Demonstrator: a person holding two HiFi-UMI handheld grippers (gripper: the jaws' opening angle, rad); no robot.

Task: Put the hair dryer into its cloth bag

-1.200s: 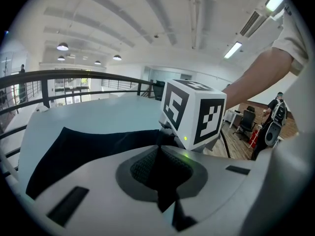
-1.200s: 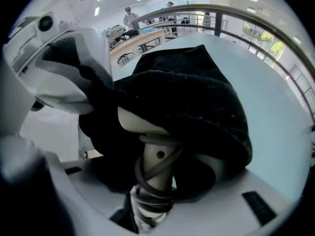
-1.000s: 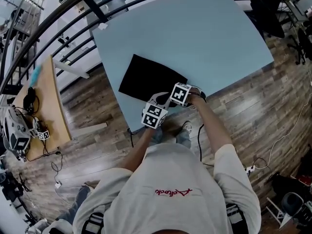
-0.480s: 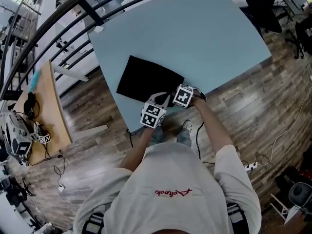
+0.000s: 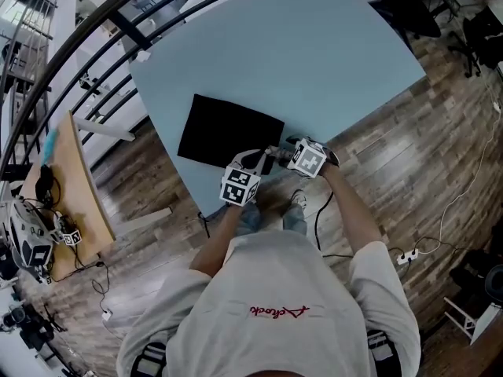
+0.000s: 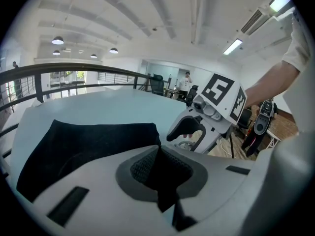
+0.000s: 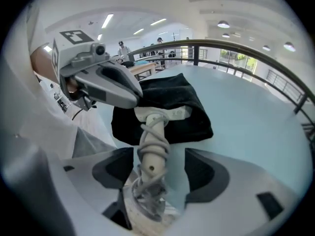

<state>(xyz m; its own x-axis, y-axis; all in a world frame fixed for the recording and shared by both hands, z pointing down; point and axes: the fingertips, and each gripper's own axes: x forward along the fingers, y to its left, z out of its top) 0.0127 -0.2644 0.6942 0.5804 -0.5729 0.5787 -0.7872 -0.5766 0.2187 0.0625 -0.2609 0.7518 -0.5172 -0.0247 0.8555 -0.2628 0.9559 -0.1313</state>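
Observation:
The black cloth bag (image 5: 224,132) lies flat on the light blue table (image 5: 314,53), near its front edge. My left gripper (image 5: 251,163) is shut on the bag's near edge; black cloth (image 6: 93,141) fills the pinch between its jaws (image 6: 160,173). The white hair dryer (image 7: 152,141), its cord wound round the handle, pokes head-first into the bag's mouth (image 7: 162,107). My right gripper (image 7: 153,168) straddles the handle and its jaws are opening, with a gap on both sides. In the head view the right gripper (image 5: 277,157) sits just right of the left one.
The table's front edge runs right under both grippers, with wooden floor (image 5: 409,148) beyond. A dark railing (image 5: 94,38) curves past the table's far left. A wooden bench (image 5: 67,187) with gear stands left. Cables and a power strip (image 5: 405,256) lie on the floor.
The right gripper has drawn back a little to the right, away from the bag and the left gripper. The left gripper has stayed on the bag's edge.

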